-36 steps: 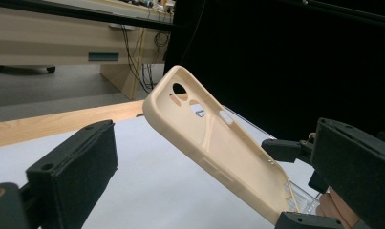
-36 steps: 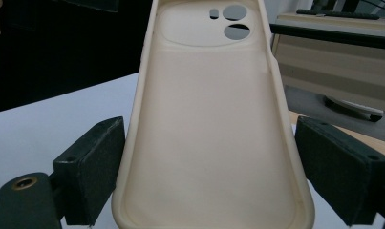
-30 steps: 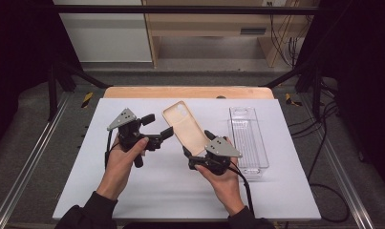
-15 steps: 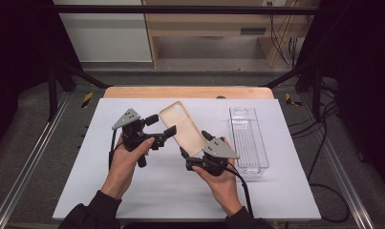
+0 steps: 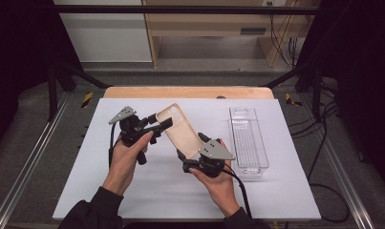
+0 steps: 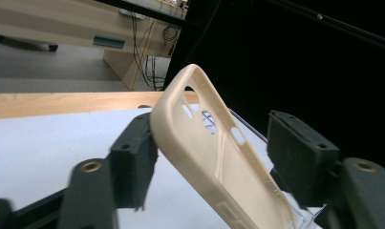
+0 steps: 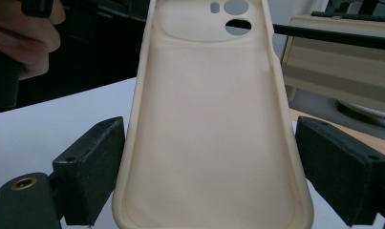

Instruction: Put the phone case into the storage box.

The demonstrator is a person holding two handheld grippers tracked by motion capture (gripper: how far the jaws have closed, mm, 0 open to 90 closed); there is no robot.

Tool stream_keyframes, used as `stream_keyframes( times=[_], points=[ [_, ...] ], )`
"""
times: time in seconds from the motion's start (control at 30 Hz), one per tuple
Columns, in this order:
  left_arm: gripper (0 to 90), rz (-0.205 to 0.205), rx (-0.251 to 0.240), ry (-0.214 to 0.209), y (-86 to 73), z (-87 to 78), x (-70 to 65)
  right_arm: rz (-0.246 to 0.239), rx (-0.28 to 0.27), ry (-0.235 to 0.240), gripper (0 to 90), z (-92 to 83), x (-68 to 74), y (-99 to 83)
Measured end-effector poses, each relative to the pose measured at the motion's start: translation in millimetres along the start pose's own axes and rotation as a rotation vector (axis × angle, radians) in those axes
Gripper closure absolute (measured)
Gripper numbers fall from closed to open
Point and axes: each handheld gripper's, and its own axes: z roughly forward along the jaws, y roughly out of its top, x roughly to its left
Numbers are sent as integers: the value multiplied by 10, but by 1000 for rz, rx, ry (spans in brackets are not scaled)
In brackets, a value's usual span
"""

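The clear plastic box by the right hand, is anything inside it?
The clear plastic box looks empty: only its ribbed bottom and the white table show through. Its near left corner is covered by the right gripper, so that bit can't be checked.

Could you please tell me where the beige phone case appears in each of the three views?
High view: phone case at centre, tilted, between both grippers.
Left gripper view: centre, slanting down to the right.
Right gripper view: centre, upright between the jaws.
Shared landmark: its camera cutouts, at the case's far end.

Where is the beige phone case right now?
High view: the phone case is lifted above mid-table between the left gripper and right gripper, left of the clear tray.
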Motion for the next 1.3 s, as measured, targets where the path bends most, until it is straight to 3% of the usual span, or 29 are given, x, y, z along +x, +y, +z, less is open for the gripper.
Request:
stream_keyframes(
  times=[0.23,0.4,0.8,0.9,1.17,1.3],
  points=[
    [581,-42,-6,-11,5,-32,-7,10,32,5,122,48,11,-67],
    [670,-63,-17,-13,9,-43,-16,10,38,6,122,62,17,-80],
    [779,-105,-36,-20,0,-54,-83,11,66,8,119,99,33,-106],
    [789,-94,-29,-29,-7,-41,-125,16,78,5,118,111,30,-118],
    [793,-12,-7,-31,-7,-4,-260,54,127,32,105,135,-11,-123],
    [793,32,0,-23,-18,19,-317,50,140,35,48,125,-29,-87]
  ],
)
